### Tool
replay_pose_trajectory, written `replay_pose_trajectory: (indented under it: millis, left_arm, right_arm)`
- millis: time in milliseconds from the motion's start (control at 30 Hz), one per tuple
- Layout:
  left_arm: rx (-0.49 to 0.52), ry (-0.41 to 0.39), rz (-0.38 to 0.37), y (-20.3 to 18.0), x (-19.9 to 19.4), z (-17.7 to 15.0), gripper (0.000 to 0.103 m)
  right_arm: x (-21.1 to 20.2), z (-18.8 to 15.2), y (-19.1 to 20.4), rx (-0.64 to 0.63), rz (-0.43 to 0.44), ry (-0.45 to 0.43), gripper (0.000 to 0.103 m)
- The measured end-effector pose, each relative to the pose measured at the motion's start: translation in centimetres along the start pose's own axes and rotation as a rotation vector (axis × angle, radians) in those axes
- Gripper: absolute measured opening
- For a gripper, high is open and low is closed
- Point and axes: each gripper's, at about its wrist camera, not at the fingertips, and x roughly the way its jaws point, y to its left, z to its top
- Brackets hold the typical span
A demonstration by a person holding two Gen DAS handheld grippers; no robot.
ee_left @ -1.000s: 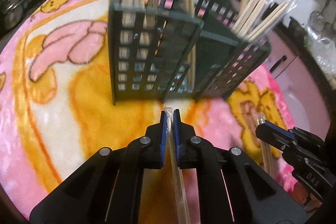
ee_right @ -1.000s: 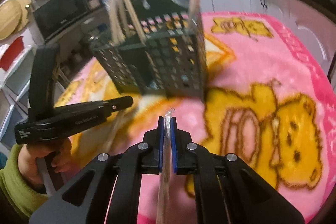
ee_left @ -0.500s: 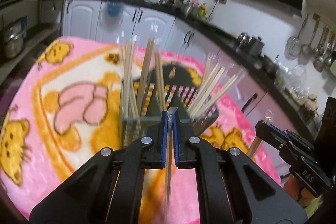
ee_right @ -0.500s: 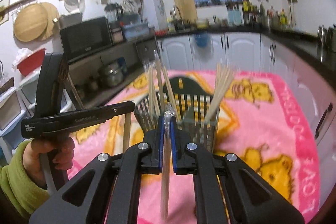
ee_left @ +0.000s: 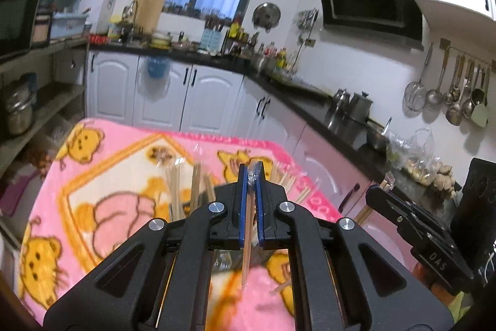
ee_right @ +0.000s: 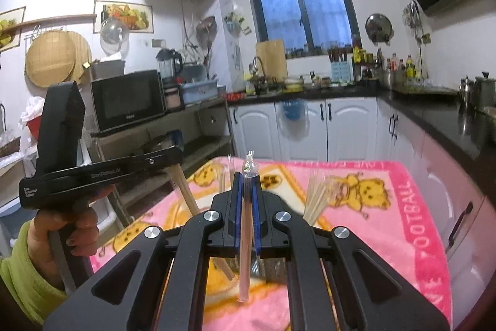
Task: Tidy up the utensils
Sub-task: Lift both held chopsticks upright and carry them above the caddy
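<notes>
My left gripper [ee_left: 251, 172] is shut on a plastic-wrapped pair of wooden chopsticks [ee_left: 247, 244] that hangs down between its blue pads. My right gripper [ee_right: 247, 176] is shut on another wrapped pair [ee_right: 245, 238], whose wrapper tip sticks out above the pads. Both are held high over the pink cartoon blanket [ee_left: 117, 176]. The dark green utensil basket [ee_right: 272, 269] is mostly hidden behind the fingers. Only the tops of its standing chopsticks [ee_left: 175, 194] [ee_right: 316, 197] show. In the right wrist view the left gripper [ee_right: 173, 152] is at the left, held by a hand [ee_right: 71, 225] in a green sleeve.
The blanket covers a table with white cabinets [ee_left: 198, 95] and a black counter [ee_right: 449, 120] beyond it. A microwave [ee_right: 128, 100] sits on shelves to the left. Ladles hang on the right wall [ee_left: 452, 95]. The right gripper [ee_left: 381, 197] is close on the left one's right.
Both grippers have risen with their chopsticks and tipped up. The basket, large in front a second ago, has dropped low behind the fingers and the kitchen fills the views.
</notes>
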Motion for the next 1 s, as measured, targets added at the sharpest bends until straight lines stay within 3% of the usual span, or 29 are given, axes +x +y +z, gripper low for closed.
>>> replay_pose_trajectory:
  millis: [400, 567, 767, 1000]
  left_arm:
    - [0.022, -0.107, 0.016, -1.4, -0.2, 4.0, 0.002]
    - [0.030, -0.139, 0.057, -1.6, 0.5, 5.0, 0.002]
    - [0.014, -0.154, 0.084, -0.9, 1.9, 5.0, 0.002]
    - [-0.002, -0.110, 0.099, 0.1, 4.7, 3.5, 0.002]
  right_arm:
    - [-0.5, 4.4, -0.5, -0.042, -0.049, -0.149, 0.006]
    - [0.5, 5.1, -1.5, -0.052, -0.080, -0.198, 0.006]
    - [2.7, 4.4, -3.0, -0.036, -0.108, -0.193, 0.006]
    - [5.5, 3.1, -3.4, -0.021, -0.122, -0.151, 0.006]
